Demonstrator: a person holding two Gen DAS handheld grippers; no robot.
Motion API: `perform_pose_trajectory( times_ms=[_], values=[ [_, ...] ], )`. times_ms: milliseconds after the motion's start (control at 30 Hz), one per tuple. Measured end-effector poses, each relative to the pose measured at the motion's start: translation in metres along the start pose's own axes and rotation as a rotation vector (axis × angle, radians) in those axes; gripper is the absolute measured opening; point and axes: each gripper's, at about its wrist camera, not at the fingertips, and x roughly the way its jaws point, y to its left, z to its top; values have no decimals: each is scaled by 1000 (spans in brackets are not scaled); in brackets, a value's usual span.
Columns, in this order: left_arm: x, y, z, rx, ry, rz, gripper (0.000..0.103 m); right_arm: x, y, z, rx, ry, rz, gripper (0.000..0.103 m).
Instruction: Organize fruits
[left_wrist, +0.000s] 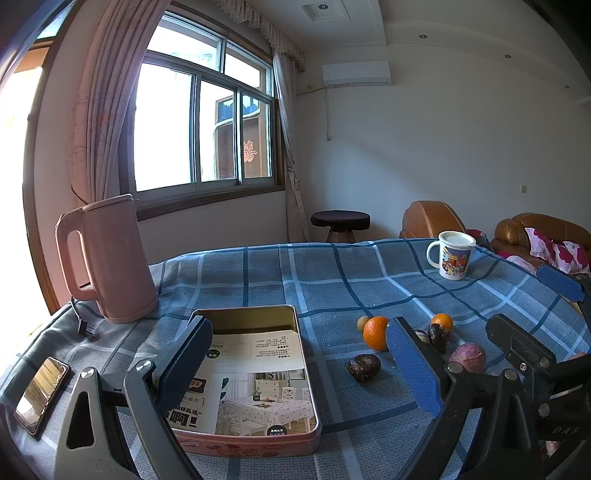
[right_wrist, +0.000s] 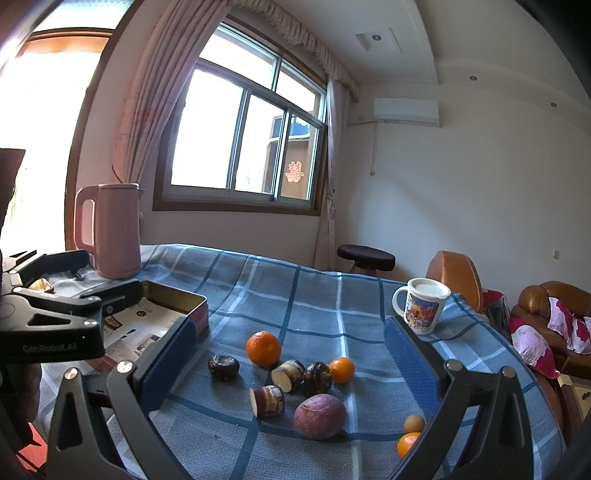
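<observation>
Left gripper (left_wrist: 299, 365): we see its jaws wide apart and holding nothing, hovering over the near edge of the tin.
Right gripper (right_wrist: 299, 369): jaws likewise spread, nothing between them, poised above the scattered produce.
Tin (left_wrist: 301, 347): pink, open, lined with a printed leaflet; sits on the surface left of the fruit, no fruit in it yet.
Fruit: a large orange (right_wrist: 263, 348) nearest the tin, a smaller orange (right_wrist: 341, 369) further right, a third orange (right_wrist: 407, 444) and a small tan round fruit (right_wrist: 413, 423) at the near right.
Other produce: a purple round root (right_wrist: 320, 415), two cut brown-skinned pieces and dark lumps between the oranges; we cannot tell what the dark ones are.
Surface (right_wrist: 314, 295): blue checked cloth; kettle (left_wrist: 107, 258) and mug (right_wrist: 423, 306) stand well clear of the pile.
Step in hand (our judgement): first pick, nothing sorted so far.
Method note: we would take the large orange first, since it stands apart from its neighbours. Centre the jaws on its widest part, come down straight, and close gently; round fruit rolls if nudged off-centre.
Risk: the cloth may bunch; neighbours near the smaller orange could be knocked.
</observation>
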Motion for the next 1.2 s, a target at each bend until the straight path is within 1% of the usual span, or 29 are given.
perform_pose_trajectory(
  times_ms=[1200],
  values=[
    [3,-2,-1,2,3,-2,96,0,2,-6,5,10,13,103]
  ],
)
